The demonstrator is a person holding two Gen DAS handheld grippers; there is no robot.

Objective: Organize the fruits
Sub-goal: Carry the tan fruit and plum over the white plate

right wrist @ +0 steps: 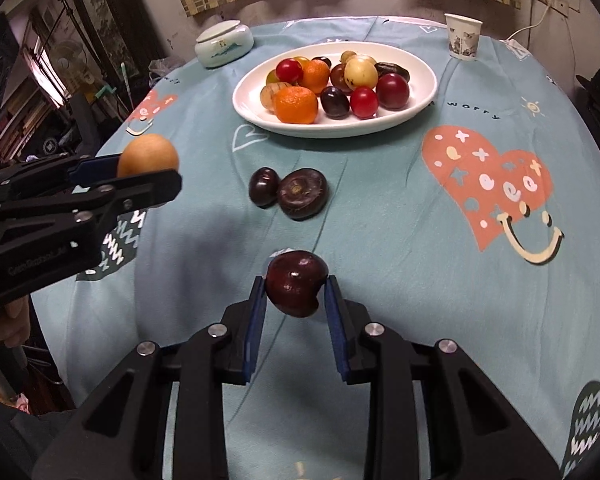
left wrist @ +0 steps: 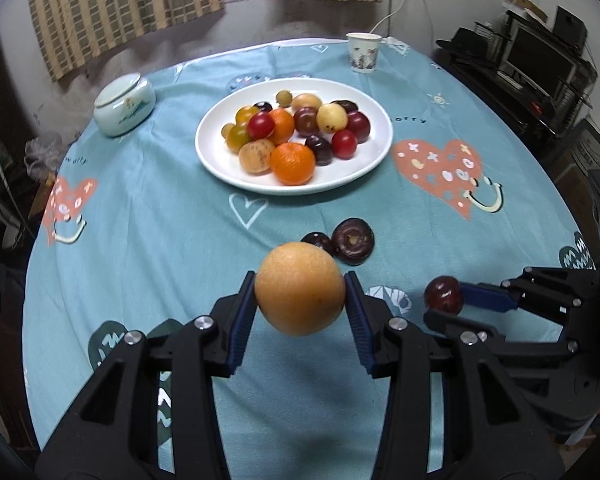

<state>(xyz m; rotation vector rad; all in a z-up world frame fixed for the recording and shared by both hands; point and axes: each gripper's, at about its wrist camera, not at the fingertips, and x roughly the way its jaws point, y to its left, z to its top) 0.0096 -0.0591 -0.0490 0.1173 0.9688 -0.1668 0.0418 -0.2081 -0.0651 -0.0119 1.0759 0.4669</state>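
Observation:
My left gripper [left wrist: 300, 294] is shut on a round tan pear [left wrist: 300, 294], held above the blue tablecloth; from the right wrist view the same pear [right wrist: 148, 156] shows at the left in that gripper [right wrist: 152, 172]. My right gripper [right wrist: 296, 286] is shut on a dark red plum [right wrist: 296, 282], also lifted off the cloth; the plum [left wrist: 443, 294] appears at the right in the left wrist view. A white plate [left wrist: 216, 152] [right wrist: 420, 96] holds several fruits: oranges, red and yellow tomatoes, dark plums. Two dark fruits [left wrist: 352, 240] [right wrist: 302, 194] lie on the cloth before the plate.
A lidded pale ceramic jar [left wrist: 125, 105] [right wrist: 224, 43] stands at the table's far left. A paper cup [left wrist: 363, 52] [right wrist: 463, 40] stands at the far right. The round table's edge drops off to cluttered shelves on both sides.

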